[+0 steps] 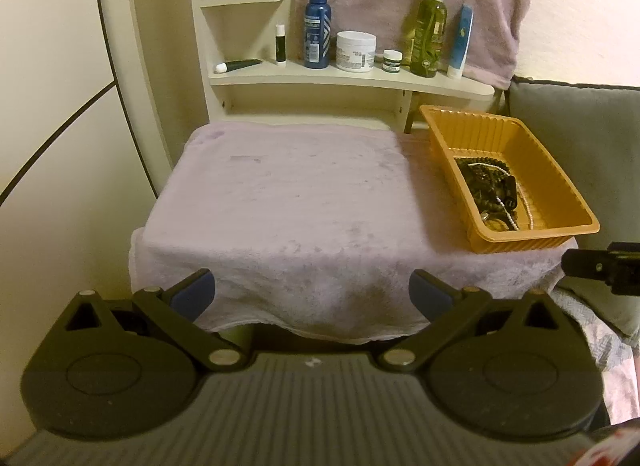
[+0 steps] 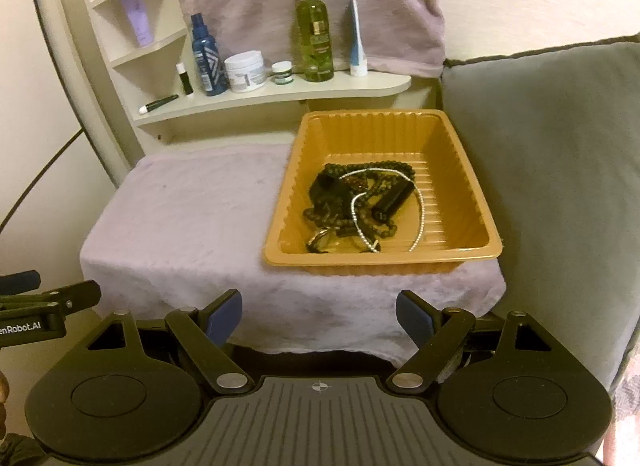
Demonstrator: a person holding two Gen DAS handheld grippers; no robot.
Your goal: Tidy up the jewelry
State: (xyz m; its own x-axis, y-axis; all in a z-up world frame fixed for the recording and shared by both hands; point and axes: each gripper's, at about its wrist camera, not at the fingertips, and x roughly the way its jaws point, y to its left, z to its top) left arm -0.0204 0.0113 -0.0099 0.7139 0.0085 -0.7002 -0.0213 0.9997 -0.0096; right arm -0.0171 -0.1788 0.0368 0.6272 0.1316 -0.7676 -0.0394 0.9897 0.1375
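Observation:
An orange plastic tray (image 2: 472, 193) (image 1: 556, 185) sits on the right part of a small table draped in a pale lilac towel (image 1: 288, 193) (image 2: 180, 217). Inside lies a tangled pile of jewelry (image 2: 360, 201) (image 1: 492, 189): dark bead strands, a thin pearl chain, a black cylinder and a ring. My left gripper (image 1: 312, 294) hovers before the table's front edge, open and empty. Facing the tray from the near side, my right gripper (image 2: 319, 316) is open too, with nothing between its blue pads. The right gripper's tip shows at the left view's right edge (image 1: 600, 266).
A cream shelf (image 1: 352, 77) behind the table carries a blue spray bottle (image 1: 317, 25), a white jar (image 1: 356, 51), a green bottle (image 1: 430, 33) and small tubes. A grey cushion (image 2: 552, 169) stands right of the tray. A lilac towel hangs on the wall.

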